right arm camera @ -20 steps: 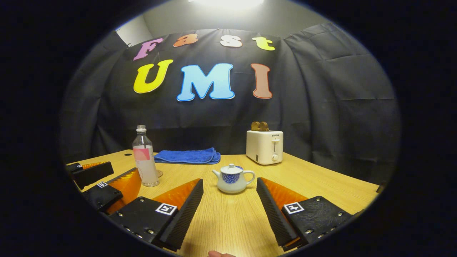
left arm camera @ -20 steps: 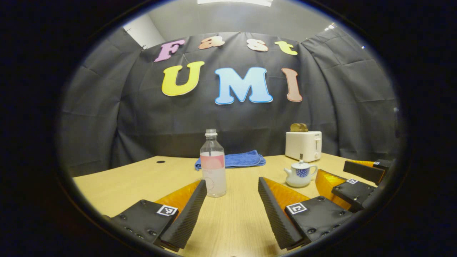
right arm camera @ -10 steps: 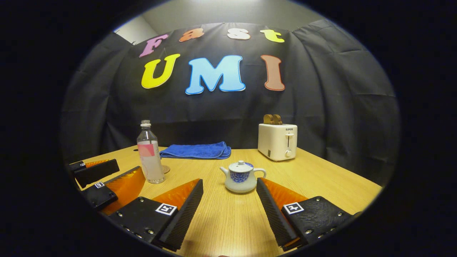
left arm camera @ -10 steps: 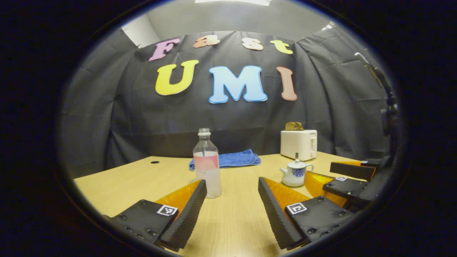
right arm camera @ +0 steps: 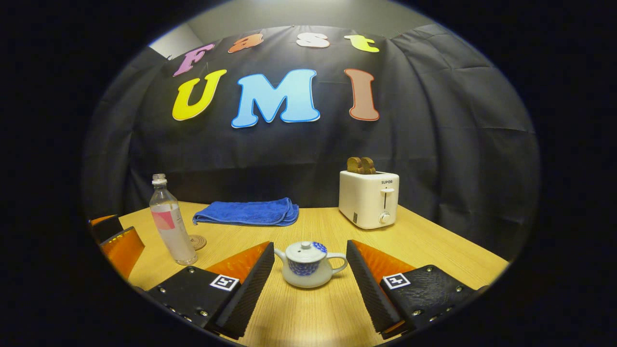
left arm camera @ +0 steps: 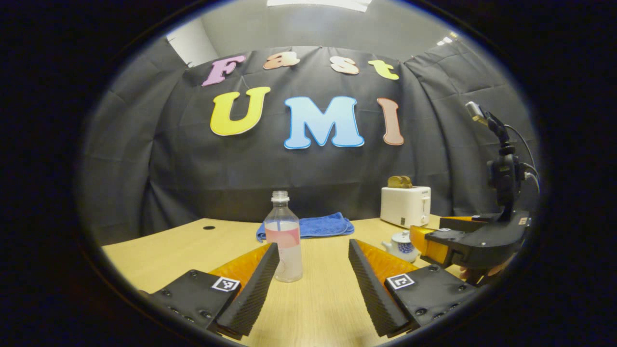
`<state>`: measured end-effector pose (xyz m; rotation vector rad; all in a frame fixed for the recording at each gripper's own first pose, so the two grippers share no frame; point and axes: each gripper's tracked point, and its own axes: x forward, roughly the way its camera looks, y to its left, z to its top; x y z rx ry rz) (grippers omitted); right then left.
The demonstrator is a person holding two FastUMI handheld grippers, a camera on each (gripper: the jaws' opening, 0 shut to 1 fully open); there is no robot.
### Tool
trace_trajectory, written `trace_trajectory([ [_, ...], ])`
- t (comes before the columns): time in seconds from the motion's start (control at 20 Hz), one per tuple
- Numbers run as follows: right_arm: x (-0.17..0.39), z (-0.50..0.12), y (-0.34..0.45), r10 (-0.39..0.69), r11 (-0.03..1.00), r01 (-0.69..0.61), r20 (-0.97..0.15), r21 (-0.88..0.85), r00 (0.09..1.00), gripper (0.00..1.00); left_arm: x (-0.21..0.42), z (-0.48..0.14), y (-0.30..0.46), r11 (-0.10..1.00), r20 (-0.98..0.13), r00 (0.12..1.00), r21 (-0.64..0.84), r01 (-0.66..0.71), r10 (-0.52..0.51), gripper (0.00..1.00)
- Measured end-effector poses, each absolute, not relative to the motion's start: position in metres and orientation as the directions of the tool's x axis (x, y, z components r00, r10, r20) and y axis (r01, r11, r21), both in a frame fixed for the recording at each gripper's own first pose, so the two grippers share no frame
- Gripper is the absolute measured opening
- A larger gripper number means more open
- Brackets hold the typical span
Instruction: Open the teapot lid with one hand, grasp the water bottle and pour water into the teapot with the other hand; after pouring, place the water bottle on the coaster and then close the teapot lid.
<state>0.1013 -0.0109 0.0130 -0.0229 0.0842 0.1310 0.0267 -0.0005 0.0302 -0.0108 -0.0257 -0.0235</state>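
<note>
A small white teapot [right arm camera: 307,266] with blue flowers stands on the wooden table [right arm camera: 434,246], lid [right arm camera: 304,250] on. It sits between the tips of my right gripper [right arm camera: 309,244], which is open and apart from it. A clear water bottle [left arm camera: 287,237] with a pink label stands upright just ahead of my left gripper [left arm camera: 313,244], nearer its left finger; that gripper is open and holds nothing. In the right gripper view the bottle [right arm camera: 169,221] stands at the left, with a round coaster [right arm camera: 196,241] just behind it. The teapot [left arm camera: 400,246] and right gripper [left arm camera: 443,231] appear at the right of the left gripper view.
A white toaster [right arm camera: 368,198] with bread in its slots stands at the back right. A folded blue towel [right arm camera: 248,212] lies at the back near the wall. The left gripper [right arm camera: 113,236] shows at the left edge of the right gripper view.
My right gripper has moved forward, so the teapot now sits between its fingertips. My left gripper has shifted slightly, with the bottle still just ahead of it. Both stay open.
</note>
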Motion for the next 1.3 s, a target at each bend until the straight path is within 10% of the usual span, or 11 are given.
trace_trajectory([
  [0.45,0.145,0.001,-0.008,0.132,0.991,-0.134,-0.149,-0.002,0.980,0.83,0.037,0.025,0.013,1.000,0.004,1.000,-0.007,0.002,-0.002,1.00],
  [0.65,0.152,-0.009,0.002,0.154,0.986,-0.162,-0.169,-0.034,0.974,0.58,0.041,0.020,0.015,1.000,-0.010,1.000,-0.007,-0.001,0.001,1.00],
  [0.8,0.156,-0.005,0.003,0.148,0.988,-0.154,-0.158,-0.023,0.976,0.57,0.043,0.019,0.017,1.000,-0.017,1.000,0.000,-0.004,0.004,1.00],
  [0.85,0.152,-0.006,0.003,0.152,0.987,-0.159,-0.159,-0.031,0.976,0.27,0.044,0.019,0.018,1.000,-0.017,1.000,0.004,-0.006,0.006,1.00],
  [1.0,0.171,0.000,-0.004,0.122,0.990,-0.131,-0.145,-0.060,0.982,0.27,0.047,0.018,0.016,1.000,-0.019,1.000,0.003,-0.001,0.001,1.00],
  [1.05,0.153,-0.004,-0.008,0.120,0.991,-0.128,-0.145,-0.047,0.982,0.04,0.048,0.017,0.016,1.000,-0.023,1.000,0.002,0.003,-0.003,1.00],
  [1.3,0.156,-0.004,-0.005,0.123,0.988,-0.134,-0.136,-0.074,0.983,0.05,0.048,0.017,0.017,1.000,-0.023,1.000,-0.005,0.002,-0.002,1.00],
])
